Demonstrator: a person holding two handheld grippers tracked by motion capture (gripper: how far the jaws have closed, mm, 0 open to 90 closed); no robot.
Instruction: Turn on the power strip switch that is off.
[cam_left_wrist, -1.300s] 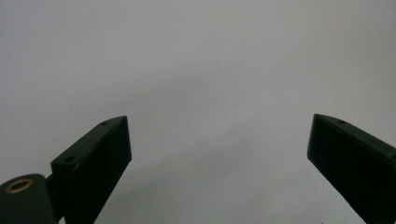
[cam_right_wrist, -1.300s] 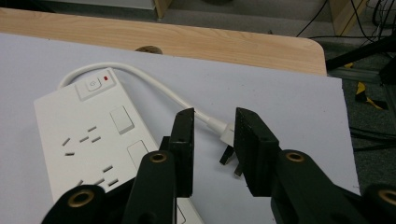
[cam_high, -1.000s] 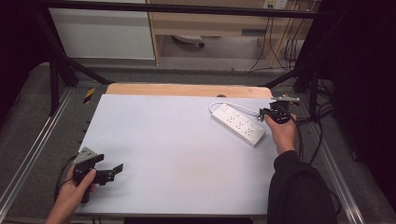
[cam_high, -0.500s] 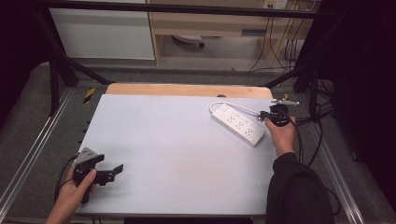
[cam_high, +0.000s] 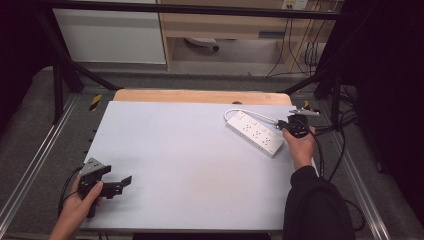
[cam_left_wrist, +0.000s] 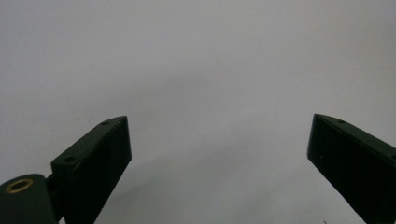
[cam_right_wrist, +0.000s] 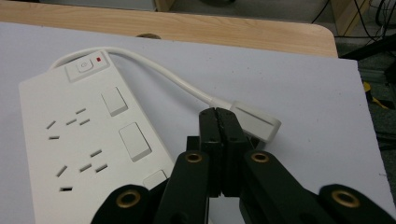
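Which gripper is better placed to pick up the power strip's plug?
Right. The right gripper sits by the white plug beside the power strip, jaws shut, gripping nothing I can see, so it must open first. The left gripper is open at the table's opposite near corner.

A pale grey table top (cam_high: 190, 165) with a bare wooden strip (cam_high: 200, 96) along its far edge carries a white power strip (cam_high: 253, 132), lying flat just left of the right gripper (cam_high: 296, 125), cord (cam_right_wrist: 163, 70) and plug (cam_right_wrist: 256, 121) beside it.
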